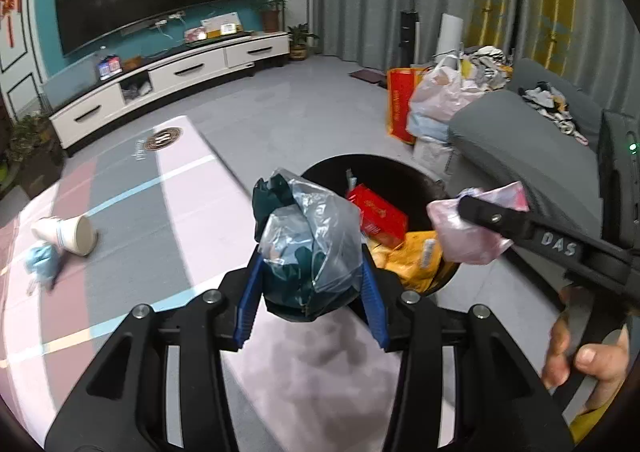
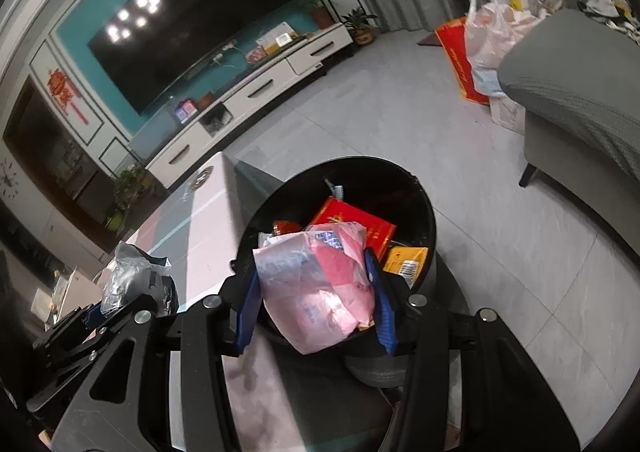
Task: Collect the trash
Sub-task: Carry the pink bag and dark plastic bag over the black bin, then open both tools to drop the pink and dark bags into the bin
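My left gripper is shut on a crumpled clear and dark green plastic bag, held above the table edge beside the black trash bin. My right gripper is shut on a crumpled pink plastic bag, held over the bin's near rim. The bin holds a red box and yellow packaging. The right gripper with the pink bag also shows in the left wrist view. A tipped paper cup and a blue crumpled wrapper lie on the table.
The pastel striped table runs left of the bin. A grey sofa stands to the right, with filled bags behind it. A white TV cabinet and TV are at the far wall.
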The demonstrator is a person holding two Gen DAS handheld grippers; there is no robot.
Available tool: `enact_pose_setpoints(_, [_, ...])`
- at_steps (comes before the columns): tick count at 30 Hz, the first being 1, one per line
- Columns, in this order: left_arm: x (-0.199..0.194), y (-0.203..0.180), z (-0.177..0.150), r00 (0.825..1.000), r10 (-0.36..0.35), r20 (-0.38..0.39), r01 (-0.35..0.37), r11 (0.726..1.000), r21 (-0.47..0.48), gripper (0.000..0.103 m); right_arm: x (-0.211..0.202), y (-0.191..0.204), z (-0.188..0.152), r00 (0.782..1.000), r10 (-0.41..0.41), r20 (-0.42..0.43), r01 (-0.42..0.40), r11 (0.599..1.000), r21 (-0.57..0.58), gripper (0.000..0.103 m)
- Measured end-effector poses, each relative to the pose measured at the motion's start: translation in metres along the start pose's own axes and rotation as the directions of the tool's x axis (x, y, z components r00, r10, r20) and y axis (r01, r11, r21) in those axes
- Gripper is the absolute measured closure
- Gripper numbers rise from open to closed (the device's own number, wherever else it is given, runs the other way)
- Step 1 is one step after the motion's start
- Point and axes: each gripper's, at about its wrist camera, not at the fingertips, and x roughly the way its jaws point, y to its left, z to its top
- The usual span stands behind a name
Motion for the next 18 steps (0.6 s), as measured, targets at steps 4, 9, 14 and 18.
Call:
enact_pose_setpoints(4, [0.020, -0.010, 0.009, 0.998, -0.056, -0.022, 0.056, 0.998, 0.006, 0.057, 0.009, -0.006, 0.006, 1.000, -0.005, -0.011, 0.006, 1.000, 0.023, 0.055])
enact_pose_setpoints(9, [0.052, -0.023, 0.016, 0.995, -0.078, -0.063, 0.080, 0.996, 0.029, 0.057, 0.022, -0.010, 0.012, 0.999, -0.013, -0.029, 0.015, 0.998, 0.058, 0.055])
enact_pose_setpoints(14, [0.078, -0.031, 0.015, 0.991, -0.075, -0.108, 0.080, 0.996, 0.043, 0.057, 0.034, -0.013, 0.017, 0.998, -0.034, -0.044, 0.038, 0.996, 0.076, 0.054])
enact_pose_setpoints(18, [0.090, -0.034, 0.013, 0.988, -0.069, -0.135, 0.076, 0.996, 0.050, 0.056, 0.045, -0.015, 0.017, 0.996, -0.052, -0.076, 0.059, 0.995, 0.084, 0.054])
